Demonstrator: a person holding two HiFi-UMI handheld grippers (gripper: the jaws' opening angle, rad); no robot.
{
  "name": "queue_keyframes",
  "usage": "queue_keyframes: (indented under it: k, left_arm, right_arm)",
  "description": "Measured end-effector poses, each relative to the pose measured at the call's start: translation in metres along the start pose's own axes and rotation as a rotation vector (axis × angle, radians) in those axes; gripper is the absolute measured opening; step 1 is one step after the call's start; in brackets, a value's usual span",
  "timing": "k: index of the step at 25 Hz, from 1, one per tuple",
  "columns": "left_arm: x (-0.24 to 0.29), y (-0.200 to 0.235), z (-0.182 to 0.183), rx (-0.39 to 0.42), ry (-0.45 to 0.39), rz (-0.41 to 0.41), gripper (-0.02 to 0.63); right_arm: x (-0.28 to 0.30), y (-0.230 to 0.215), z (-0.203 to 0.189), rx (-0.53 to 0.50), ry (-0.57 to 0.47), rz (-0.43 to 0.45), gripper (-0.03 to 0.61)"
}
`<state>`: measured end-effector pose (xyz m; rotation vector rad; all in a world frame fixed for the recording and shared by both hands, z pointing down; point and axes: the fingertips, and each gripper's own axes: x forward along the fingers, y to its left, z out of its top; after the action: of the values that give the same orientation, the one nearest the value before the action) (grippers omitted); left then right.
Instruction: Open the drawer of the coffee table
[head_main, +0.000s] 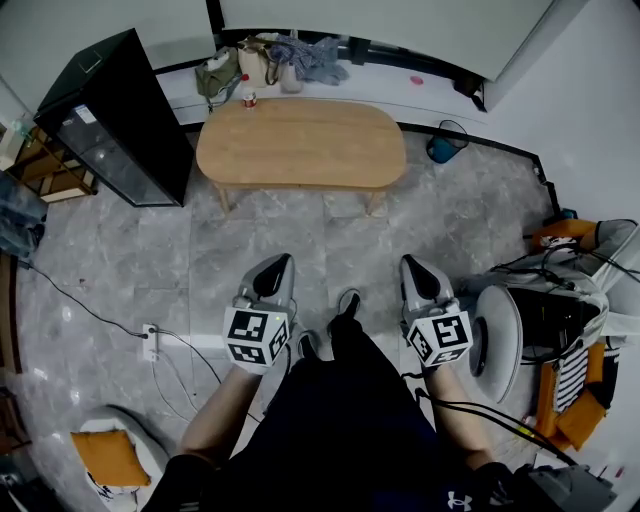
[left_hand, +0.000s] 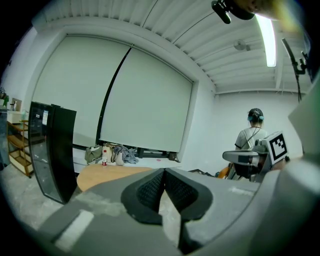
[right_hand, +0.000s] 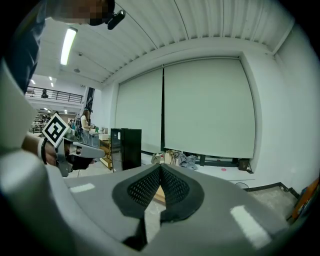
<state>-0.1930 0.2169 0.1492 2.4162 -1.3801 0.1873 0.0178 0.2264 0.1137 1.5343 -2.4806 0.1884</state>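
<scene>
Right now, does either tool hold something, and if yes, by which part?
Nothing is held. The left tool and the right tool are both shut on nothing; the coffee table stands apart, ahead of them.

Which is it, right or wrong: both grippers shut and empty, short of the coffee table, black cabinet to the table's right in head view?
Wrong in one point: the head view shows the black cabinet left of the coffee table. The left gripper and right gripper are shut, empty and short of it.

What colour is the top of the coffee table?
The coffee table top is light brown wood, clearest in the head view.
</scene>
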Motion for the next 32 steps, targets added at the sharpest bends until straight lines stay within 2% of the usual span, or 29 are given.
queue_keyframes:
  k: [4, 10, 17, 24, 32]
  left_arm:
    - [0.015, -0.002, -0.003, 0.009, 0.018, -0.001, 0.002]
    - [0.057, -0.001, 0.011, 0.023, 0.041, 0.006, 0.002]
    - [0.138, 0.006, 0.037, 0.029, 0.071, 0.031, 0.002]
    - [0.184, 0.002, 0.035, 0.046, 0.096, 0.051, 0.002]
    - [0.22, 0.009, 0.016, 0.063, 0.158, 0.07, 0.002]
  right_arm:
    - [0.008, -0.016, -0.011, 0.025, 0.004, -0.007, 0.003]
    - [0.038, -0.055, -0.005, 0.051, -0.005, -0.014, 0.003]
    - [0.095, -0.131, 0.001, 0.093, 0.007, -0.014, 0.003]
    - [0.123, -0.176, -0.016, 0.117, 0.015, -0.007, 0.002]
    - [0.152, -0.198, -0.035, 0.107, 0.047, 0.028, 0.003]
